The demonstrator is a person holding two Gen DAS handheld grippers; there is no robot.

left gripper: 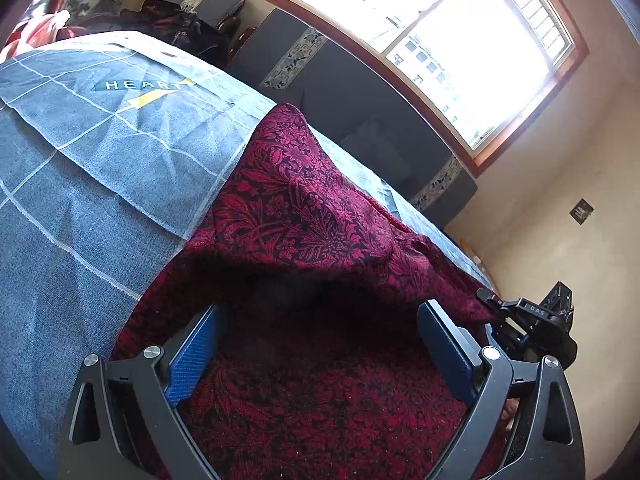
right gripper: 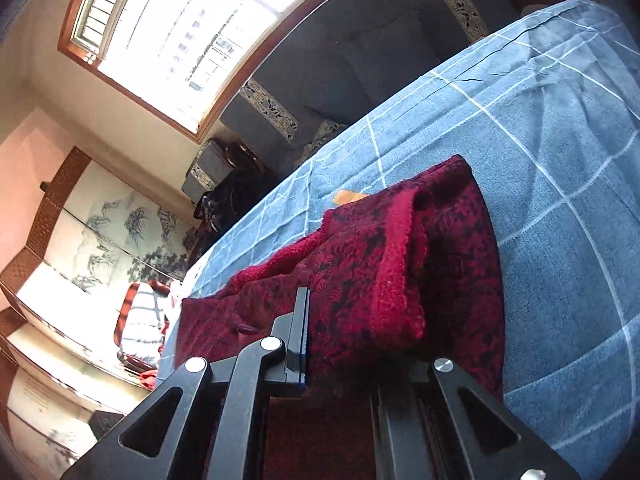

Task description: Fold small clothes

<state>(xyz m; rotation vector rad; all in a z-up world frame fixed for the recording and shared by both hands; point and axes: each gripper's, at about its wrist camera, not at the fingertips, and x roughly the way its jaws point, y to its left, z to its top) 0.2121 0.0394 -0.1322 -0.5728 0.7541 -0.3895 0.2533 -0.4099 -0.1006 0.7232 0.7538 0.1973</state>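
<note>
On the blue bedcover (left gripper: 80, 168), a printed patch (left gripper: 140, 86) reads "HEART".

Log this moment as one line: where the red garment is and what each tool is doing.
garment: red floral garment partly folded on blue checked bedspread | left tool: open, over garment | right tool: shut at garment's edge
</note>
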